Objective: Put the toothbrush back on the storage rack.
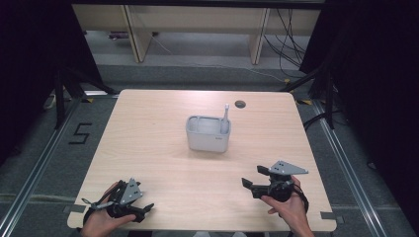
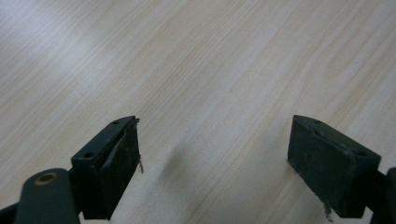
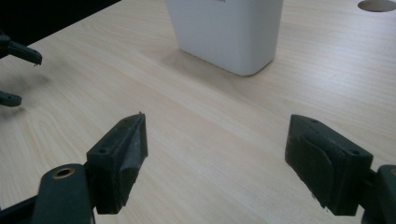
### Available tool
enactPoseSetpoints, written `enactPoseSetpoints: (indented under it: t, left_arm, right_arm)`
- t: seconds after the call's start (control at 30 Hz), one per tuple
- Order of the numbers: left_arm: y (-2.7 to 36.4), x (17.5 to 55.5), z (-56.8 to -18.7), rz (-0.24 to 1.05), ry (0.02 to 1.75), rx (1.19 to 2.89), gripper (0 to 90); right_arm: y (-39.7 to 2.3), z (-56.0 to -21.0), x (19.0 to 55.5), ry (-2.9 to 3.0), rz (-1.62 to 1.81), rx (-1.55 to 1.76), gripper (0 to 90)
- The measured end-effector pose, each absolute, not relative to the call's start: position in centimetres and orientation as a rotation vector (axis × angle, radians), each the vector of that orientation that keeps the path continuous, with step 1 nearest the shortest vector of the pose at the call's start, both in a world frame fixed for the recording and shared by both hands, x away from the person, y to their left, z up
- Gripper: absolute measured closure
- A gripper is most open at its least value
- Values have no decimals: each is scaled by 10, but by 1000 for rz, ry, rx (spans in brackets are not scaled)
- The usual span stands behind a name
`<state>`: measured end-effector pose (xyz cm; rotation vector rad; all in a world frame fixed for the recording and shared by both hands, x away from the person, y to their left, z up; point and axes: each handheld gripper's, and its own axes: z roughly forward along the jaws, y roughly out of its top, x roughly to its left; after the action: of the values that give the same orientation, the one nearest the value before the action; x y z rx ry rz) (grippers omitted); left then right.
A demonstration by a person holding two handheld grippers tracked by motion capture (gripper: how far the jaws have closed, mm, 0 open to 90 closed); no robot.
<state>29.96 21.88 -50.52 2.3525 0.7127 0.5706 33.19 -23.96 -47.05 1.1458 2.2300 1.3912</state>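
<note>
Jaws wide apart on both the left gripper (image 1: 146,209) and right gripper (image 1: 245,187), the slim toothbrush (image 1: 226,117) standing in the white holder (image 1: 207,140) looks light, stiff, best pinched high on its handle.

The white holder (image 3: 225,32) is cut off by the right gripper view's top edge; its contents (image 1: 226,118) are too small to identify.
</note>
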Motion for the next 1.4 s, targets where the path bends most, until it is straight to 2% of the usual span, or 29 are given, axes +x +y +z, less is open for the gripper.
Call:
enactPoseSetpoints:
  t: [0.43,1.4]
  left_arm:
    - [219,299,-505,570,713,2353,164]
    - [218,299,-505,571,709,2350,164]
  right_arm:
    - [-246,-474,315,2270,1323,1125,155]
    - [-248,-488,306,2350,1197,1140,156]
